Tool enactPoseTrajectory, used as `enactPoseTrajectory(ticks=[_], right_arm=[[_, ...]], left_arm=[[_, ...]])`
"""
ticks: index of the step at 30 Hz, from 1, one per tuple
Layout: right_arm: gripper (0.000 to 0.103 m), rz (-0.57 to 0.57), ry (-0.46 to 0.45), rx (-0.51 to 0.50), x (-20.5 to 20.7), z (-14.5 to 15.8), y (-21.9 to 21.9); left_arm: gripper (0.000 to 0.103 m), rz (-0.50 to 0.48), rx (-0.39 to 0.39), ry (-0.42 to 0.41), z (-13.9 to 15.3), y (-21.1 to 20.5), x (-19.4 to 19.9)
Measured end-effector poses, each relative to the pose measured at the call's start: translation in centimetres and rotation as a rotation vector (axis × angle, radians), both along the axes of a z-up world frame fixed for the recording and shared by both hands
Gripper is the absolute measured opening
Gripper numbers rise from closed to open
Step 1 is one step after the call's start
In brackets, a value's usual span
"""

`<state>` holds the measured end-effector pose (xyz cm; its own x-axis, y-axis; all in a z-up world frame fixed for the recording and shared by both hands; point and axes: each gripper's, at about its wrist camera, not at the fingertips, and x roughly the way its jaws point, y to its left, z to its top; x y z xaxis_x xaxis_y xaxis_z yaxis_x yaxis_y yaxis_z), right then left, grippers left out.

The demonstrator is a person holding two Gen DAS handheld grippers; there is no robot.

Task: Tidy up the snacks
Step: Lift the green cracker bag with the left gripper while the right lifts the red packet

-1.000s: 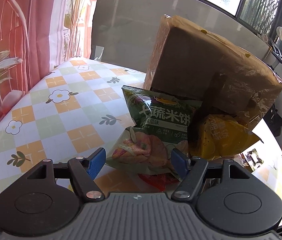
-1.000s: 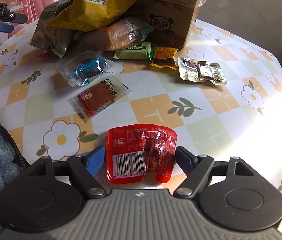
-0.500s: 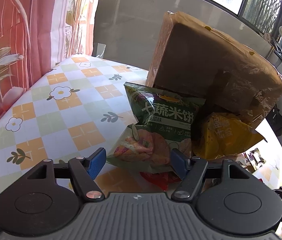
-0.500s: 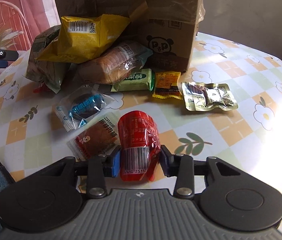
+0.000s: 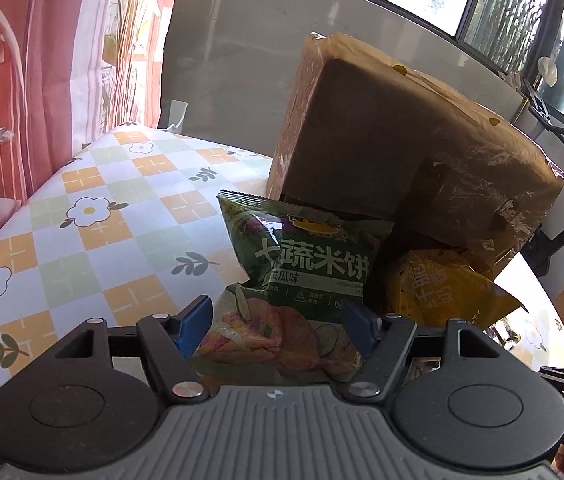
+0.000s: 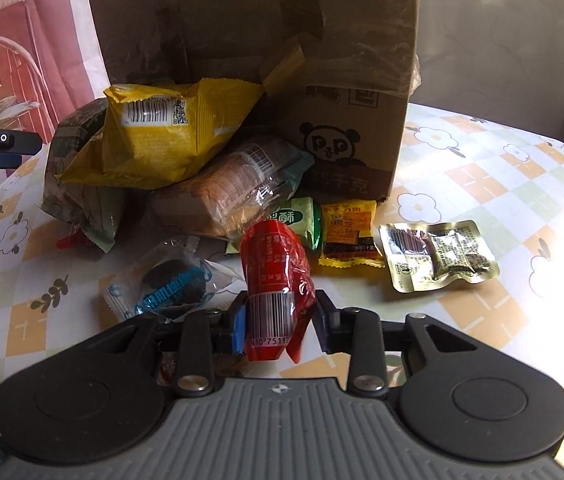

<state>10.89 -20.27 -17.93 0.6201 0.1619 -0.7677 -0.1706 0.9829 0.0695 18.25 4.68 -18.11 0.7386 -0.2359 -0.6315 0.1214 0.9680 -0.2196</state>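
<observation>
My right gripper (image 6: pixel 280 320) is shut on a red snack packet (image 6: pixel 276 276) and holds it above the table, facing the cardboard box (image 6: pixel 266 52). A pile leans on the box: a yellow bag (image 6: pixel 158 136), a bread pack (image 6: pixel 234 188) and a green rice-cracker bag (image 6: pixel 78 184). My left gripper (image 5: pixel 278 322) is open, its blue fingers either side of the green rice-cracker bag (image 5: pixel 302 276), which leans on the box (image 5: pixel 402 148) beside the yellow bag (image 5: pixel 442 288).
Small packets lie on the flowered tablecloth (image 6: pixel 502 184): a blue cookie pack (image 6: pixel 170 284), a green pack (image 6: pixel 296 220), an orange-yellow pack (image 6: pixel 348 232) and a foil pack (image 6: pixel 438 254). A pink curtain (image 5: pixel 22 60) hangs left of the table.
My right gripper closed on the red packet, lifted it off the table and moved toward the box. My left gripper moved closer around the green bag.
</observation>
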Motion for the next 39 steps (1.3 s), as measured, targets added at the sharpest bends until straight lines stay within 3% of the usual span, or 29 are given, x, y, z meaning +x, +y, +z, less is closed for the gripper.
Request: enactPoseTrajectory(ticks=[6, 14, 17, 18, 21, 26, 39], right_arm=[[0.035, -0.018, -0.006, 0.015, -0.2, 0.1, -0.5], [0.035, -0.029, -0.012, 0.023, -0.4, 0.2, -0.4], [0.034, -0.036, -0.018, 0.023, -0.5, 0.5, -0.5], [0.034, -0.040, -0.024, 0.024, -0.6, 0.8, -0.6], [0.034, -0.042, -0.053, 0.035, -1.0, 1.9, -0.5], [0.034, -0.051, -0.103, 0.042, -1.3, 3.8, -0.6], [0.034, -0.017, -0.285, 0.038, -1.1, 11.1, -1.0]], left_arm=[[0.080, -0.070, 0.046, -0.049, -0.9, -2.7, 2.3], [0.093, -0.066, 0.096, -0.026, -3.2, -3.6, 4.5], [0.074, -0.082, 0.092, -0.024, -2.8, -3.3, 4.4], [0.067, -0.082, 0.065, -0.024, -2.3, -2.9, 4.2], [0.063, -0.059, 0.081, -0.045, -1.2, -2.1, 3.2], [0.063, -0.035, 0.055, -0.070, 0.7, -0.1, 1.2], [0.063, -0.016, 0.068, -0.261, 8.5, 0.9, -1.5]])
